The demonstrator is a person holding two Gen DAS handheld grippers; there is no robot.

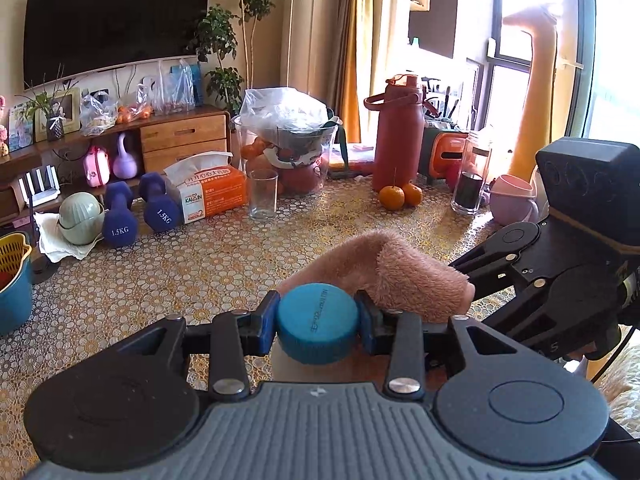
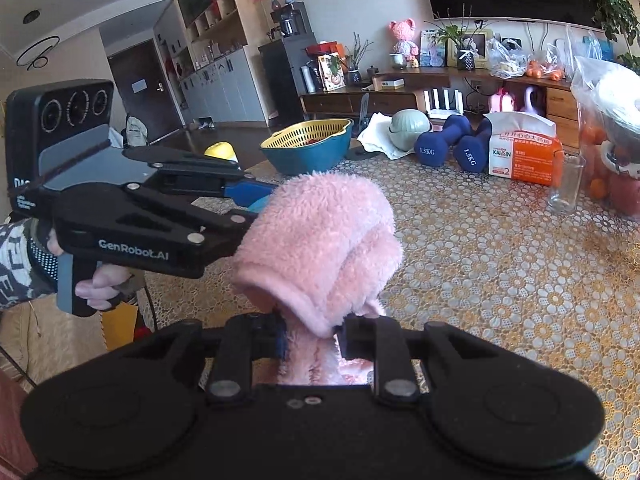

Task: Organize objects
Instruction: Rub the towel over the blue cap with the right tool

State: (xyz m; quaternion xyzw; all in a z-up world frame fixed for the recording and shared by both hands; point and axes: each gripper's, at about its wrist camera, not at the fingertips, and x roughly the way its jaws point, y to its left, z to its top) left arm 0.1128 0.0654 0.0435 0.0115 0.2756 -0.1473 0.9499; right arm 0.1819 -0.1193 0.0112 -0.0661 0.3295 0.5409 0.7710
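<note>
My left gripper [image 1: 318,322] is shut on a blue round cap [image 1: 318,320] of a pale bottle whose body is mostly hidden below it. A fluffy pink towel [image 1: 400,276] lies folded just behind the cap. My right gripper [image 2: 310,338] is shut on that pink towel [image 2: 320,240] and holds it bunched up over the table. In the right wrist view the left gripper [image 2: 252,200] comes in from the left, its tips and the blue cap partly hidden behind the towel. In the left wrist view the right gripper's body [image 1: 560,280] sits at the right.
On the patterned tablecloth [image 1: 200,280] stand a clear glass [image 1: 263,194], a tissue box [image 1: 212,194], two blue dumbbells [image 1: 138,212], a red flask [image 1: 398,140], two oranges [image 1: 400,196], a glass bowl of fruit [image 1: 288,152], a pink cup [image 1: 514,202] and a blue-and-yellow colander basin [image 2: 308,146].
</note>
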